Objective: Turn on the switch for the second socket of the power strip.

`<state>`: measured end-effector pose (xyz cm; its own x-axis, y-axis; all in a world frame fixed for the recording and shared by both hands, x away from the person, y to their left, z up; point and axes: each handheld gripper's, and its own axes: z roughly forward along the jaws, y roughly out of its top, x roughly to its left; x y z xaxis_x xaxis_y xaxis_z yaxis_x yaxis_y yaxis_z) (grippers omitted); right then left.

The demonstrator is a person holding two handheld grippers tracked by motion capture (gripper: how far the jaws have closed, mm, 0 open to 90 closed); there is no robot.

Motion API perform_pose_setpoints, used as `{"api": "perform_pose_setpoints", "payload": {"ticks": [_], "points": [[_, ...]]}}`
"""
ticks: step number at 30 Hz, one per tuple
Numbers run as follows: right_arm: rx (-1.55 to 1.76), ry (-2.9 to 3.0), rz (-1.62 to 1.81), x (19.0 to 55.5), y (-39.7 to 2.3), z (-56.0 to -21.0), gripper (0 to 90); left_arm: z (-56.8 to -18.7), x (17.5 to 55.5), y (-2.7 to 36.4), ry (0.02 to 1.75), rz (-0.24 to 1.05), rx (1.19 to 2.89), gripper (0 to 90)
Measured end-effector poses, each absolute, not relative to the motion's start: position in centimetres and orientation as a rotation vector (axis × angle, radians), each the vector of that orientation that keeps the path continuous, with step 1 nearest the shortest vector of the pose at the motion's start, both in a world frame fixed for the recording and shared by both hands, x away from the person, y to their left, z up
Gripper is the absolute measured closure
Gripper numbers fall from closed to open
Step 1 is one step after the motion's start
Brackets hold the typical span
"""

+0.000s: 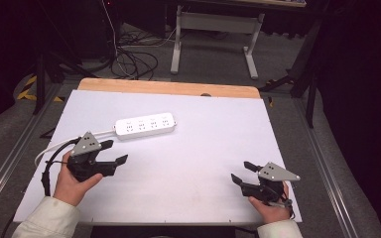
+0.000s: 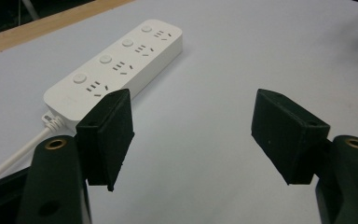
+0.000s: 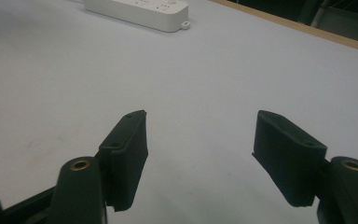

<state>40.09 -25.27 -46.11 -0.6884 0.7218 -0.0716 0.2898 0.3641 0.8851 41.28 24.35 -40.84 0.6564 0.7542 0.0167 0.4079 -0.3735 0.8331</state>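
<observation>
A white power strip [image 1: 145,126] with several sockets lies on the white table top [image 1: 188,163], left of centre toward the back; its white cord [image 1: 59,145] runs off to the left. My left gripper [image 1: 115,151] is open, held just in front and left of the strip, jaws pointing right. In the left gripper view the strip [image 2: 116,70] lies just beyond the left jaw, nothing between the jaws. My right gripper [image 1: 242,172] is open near the front right, jaws pointing left and empty. The right gripper view has the strip [image 3: 137,9] far off at the top.
A wooden strip [image 1: 168,88] borders the table's far edge. Beyond it stand a white desk frame [image 1: 213,29] and loose cables [image 1: 134,62] on the grey floor. Metal rails [image 1: 7,163] run along both sides of the table.
</observation>
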Motion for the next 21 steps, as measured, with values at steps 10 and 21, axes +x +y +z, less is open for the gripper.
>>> {"api": "perform_pose_setpoints", "payload": {"ticks": [10, 21], "points": [[0.873, 2.194, 1.278, 40.3, -25.1, -46.2, 35.5, -39.5, 43.7, 23.0, 0.886, 0.480, 2.032, 31.0], [0.869, 2.188, 1.266, 40.5, -25.0, -46.1, 35.5, -38.1, 46.4, 22.2, 0.911, 0.471, 2.036, 36.8]]}}
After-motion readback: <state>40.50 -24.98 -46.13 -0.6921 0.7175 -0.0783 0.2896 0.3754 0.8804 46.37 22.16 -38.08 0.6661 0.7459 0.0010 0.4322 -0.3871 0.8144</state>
